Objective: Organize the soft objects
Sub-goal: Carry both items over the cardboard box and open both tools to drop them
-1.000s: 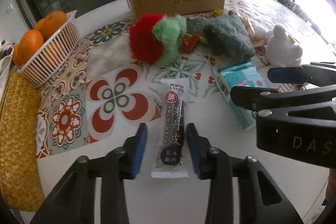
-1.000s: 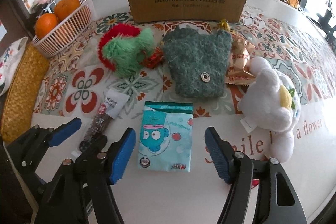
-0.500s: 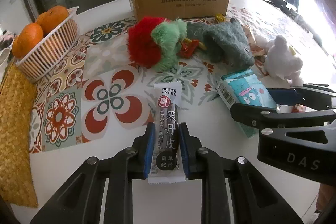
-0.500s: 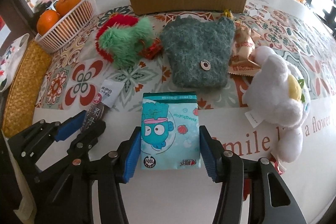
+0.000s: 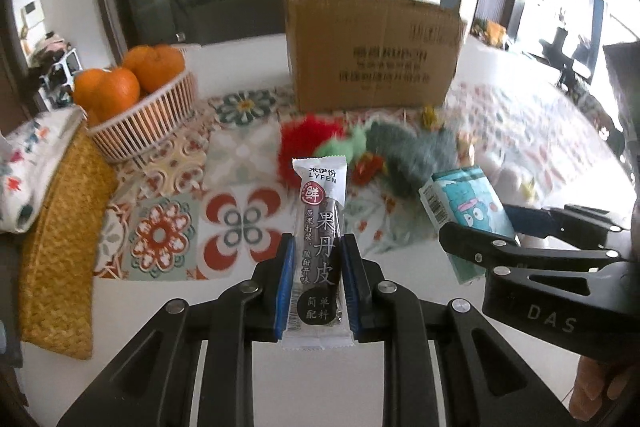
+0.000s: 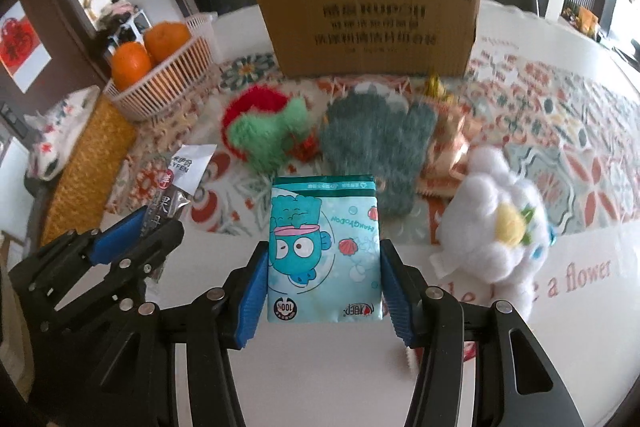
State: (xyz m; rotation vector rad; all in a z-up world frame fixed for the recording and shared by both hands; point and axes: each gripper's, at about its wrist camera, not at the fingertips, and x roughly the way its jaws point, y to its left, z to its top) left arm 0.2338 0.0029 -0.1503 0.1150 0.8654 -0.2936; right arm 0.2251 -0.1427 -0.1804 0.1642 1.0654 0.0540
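My left gripper (image 5: 316,283) is shut on a long dark snack bar (image 5: 319,247) with a white wrapper top, lifted off the table. My right gripper (image 6: 324,279) is shut on a teal tissue pack (image 6: 324,247) printed with a cartoon fish, also raised. In the left wrist view the tissue pack (image 5: 464,211) and right gripper (image 5: 516,227) sit at the right. In the right wrist view the snack bar (image 6: 176,183) and left gripper (image 6: 132,231) show at the left. Behind lie a red-green plush (image 6: 264,135), a grey-green furry mitt (image 6: 376,143) and a white flower plush (image 6: 496,223).
A cardboard box (image 6: 368,11) stands at the back of the patterned tablecloth (image 6: 580,131). A white basket (image 5: 144,119) with oranges sits at the back left, a woven straw mat (image 5: 60,239) along the left edge. An orange snack packet (image 6: 448,151) lies beside the mitt.
Both grippers closed on their items, the left on the snack bar and the right on the tissue pack, then lifted them off the table; the view has tilted up toward the box.
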